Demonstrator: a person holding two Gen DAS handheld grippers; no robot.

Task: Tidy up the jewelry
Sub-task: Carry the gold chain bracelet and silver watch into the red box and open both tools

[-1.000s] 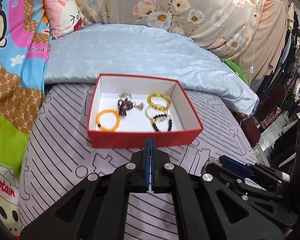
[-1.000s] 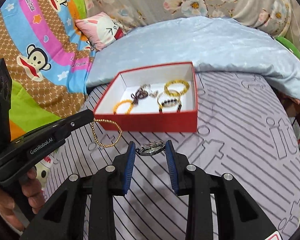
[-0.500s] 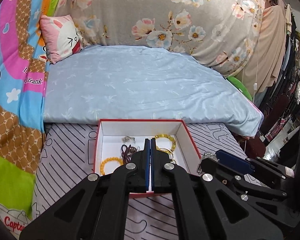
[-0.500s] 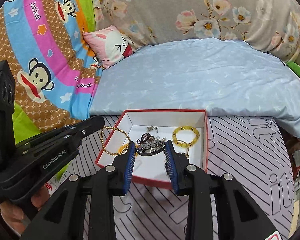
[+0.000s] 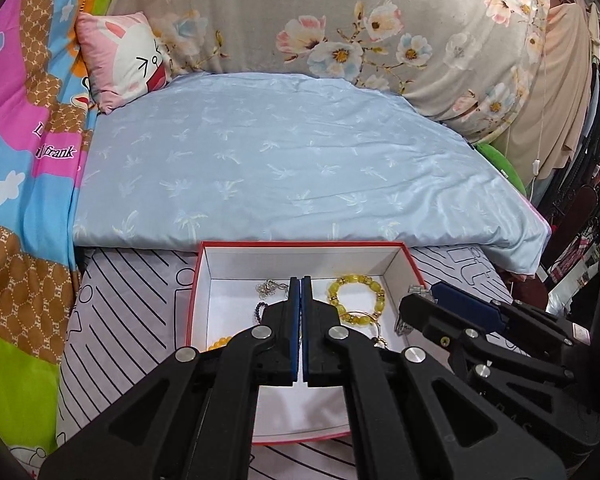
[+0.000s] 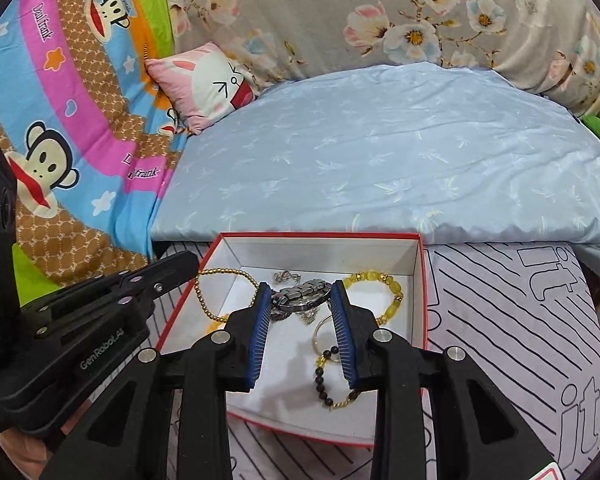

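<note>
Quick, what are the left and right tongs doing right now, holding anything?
Left tongs: shut on a thin gold bead chain that dangles over the red box.
Right tongs: shut on a silver watch, above the box.

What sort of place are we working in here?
Most likely a bedroom: the red box sits on a bed with a light blue quilt, a pink pillow, and clothes hanging at the side.
</note>
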